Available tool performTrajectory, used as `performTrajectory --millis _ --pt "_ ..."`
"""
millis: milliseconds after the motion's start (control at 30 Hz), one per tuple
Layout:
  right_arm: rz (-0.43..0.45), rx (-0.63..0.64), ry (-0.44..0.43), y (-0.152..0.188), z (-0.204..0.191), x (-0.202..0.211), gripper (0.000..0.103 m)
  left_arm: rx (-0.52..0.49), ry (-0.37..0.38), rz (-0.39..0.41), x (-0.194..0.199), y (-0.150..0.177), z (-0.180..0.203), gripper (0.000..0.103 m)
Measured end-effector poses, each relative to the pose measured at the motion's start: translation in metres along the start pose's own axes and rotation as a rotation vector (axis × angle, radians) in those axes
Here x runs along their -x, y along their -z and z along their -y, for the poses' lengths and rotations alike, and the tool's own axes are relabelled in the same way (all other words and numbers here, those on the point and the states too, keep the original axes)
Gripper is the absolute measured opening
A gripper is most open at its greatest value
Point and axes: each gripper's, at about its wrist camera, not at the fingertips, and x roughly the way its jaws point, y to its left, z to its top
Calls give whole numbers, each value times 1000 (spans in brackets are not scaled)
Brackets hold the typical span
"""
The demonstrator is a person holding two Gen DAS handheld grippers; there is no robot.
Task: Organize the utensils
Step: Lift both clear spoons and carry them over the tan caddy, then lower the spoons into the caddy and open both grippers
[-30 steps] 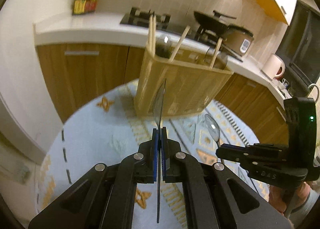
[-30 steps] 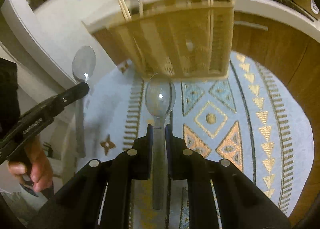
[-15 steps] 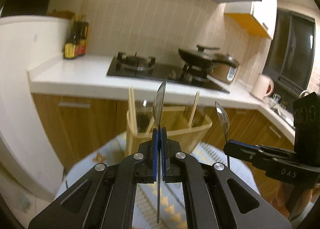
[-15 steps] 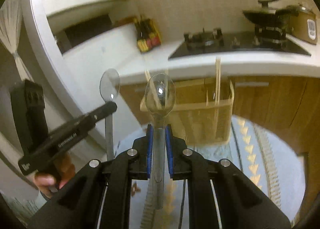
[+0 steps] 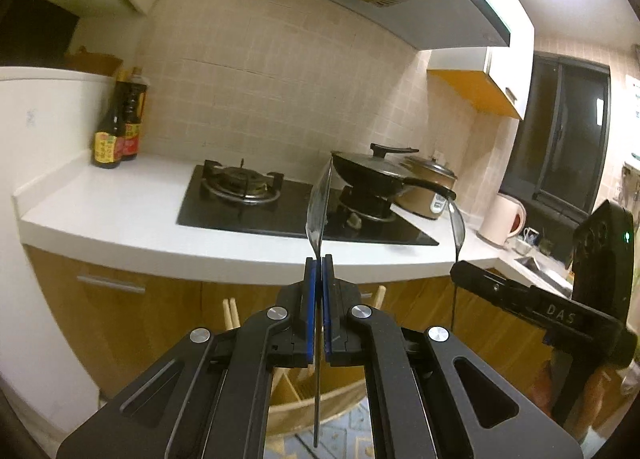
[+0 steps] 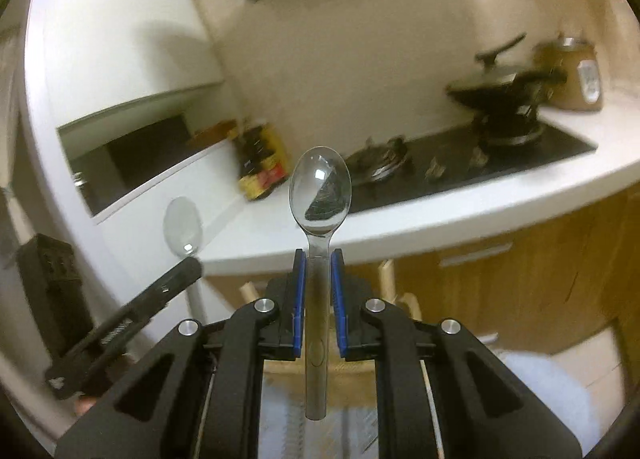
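My left gripper [image 5: 318, 271] is shut on a clear plastic spoon [image 5: 319, 211], seen edge-on, bowl up. My right gripper [image 6: 318, 263] is shut on a second clear plastic spoon [image 6: 320, 189], bowl up and facing me. Each gripper shows in the other's view: the right one [image 5: 460, 265] with its spoon [image 5: 457, 227], the left one [image 6: 192, 265] with its spoon [image 6: 183, 225]. The wooden utensil holder [image 5: 296, 399] with chopsticks [image 5: 231, 313] sits low, mostly hidden behind my left gripper; it also shows behind my right gripper [image 6: 408, 303].
A white kitchen counter [image 5: 120, 215] carries a black gas hob [image 5: 248, 203], a black wok [image 5: 372, 175], a rice cooker [image 5: 428, 187], sauce bottles [image 5: 116, 131] and a pale kettle [image 5: 502, 221]. Wooden cabinets [image 5: 120, 319] stand below. A patterned cloth [image 5: 344, 431] lies under the holder.
Both grippers have tilted upward with their spoons. The holder and patterned cloth have slid down to the bottom of both views, and the counter, hob and range hood now fill them.
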Motion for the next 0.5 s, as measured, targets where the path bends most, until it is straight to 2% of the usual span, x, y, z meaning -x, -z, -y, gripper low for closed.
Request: performTrajectory --millis 100,167,300,500 --pt "92 54 90 2 -3 -9 10 28 15 29 -10 -5 -9 1" --pt "152 81 160 7 -4 -11 10 38 -3 47 -17 -4 -13 1" --pt "218 108 212 19 0 -24 10 35 -45 94 -26 1 -18 1" --pt "275 120 236 35 5 -39 10 49 -120 158 -37 26 -24 1"
